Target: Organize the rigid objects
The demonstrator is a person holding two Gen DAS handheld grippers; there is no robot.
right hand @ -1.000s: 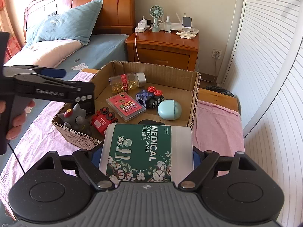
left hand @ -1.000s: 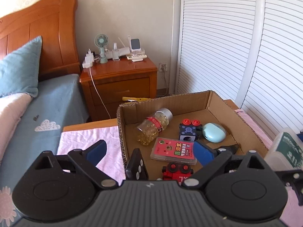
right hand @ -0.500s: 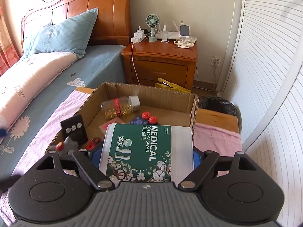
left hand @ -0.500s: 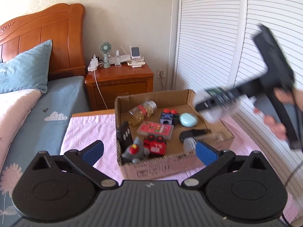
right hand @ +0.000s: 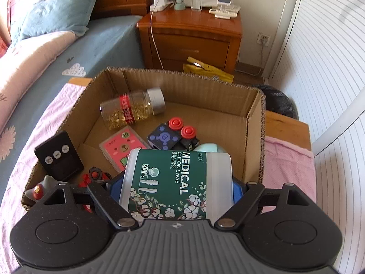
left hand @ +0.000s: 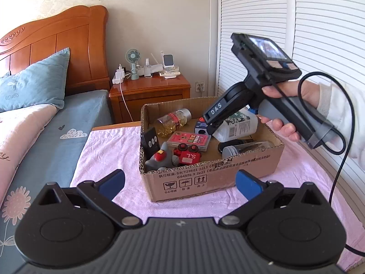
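Pink cloth [left hand: 109, 157] over table, bed [left hand: 57, 137] alongside, wooden nightstand [right hand: 194, 36] behind, slatted wardrobe doors [left hand: 319, 22] beyond. Cardboard box [left hand: 205, 178] on cloth, holding capsule bottle [right hand: 132, 111], pink card pack [right hand: 121, 146], black remote [right hand: 59, 159] and toys.

Mint case nearly hidden behind my load; grey toy [right hand: 38, 189] cut off by my finger.

My right gripper [right hand: 175, 187] pinches cotton swab tub [right hand: 178, 182], low over box interior. My left gripper [left hand: 180, 182] spread wide, nothing between pads, in front of box; jaws just opened further.
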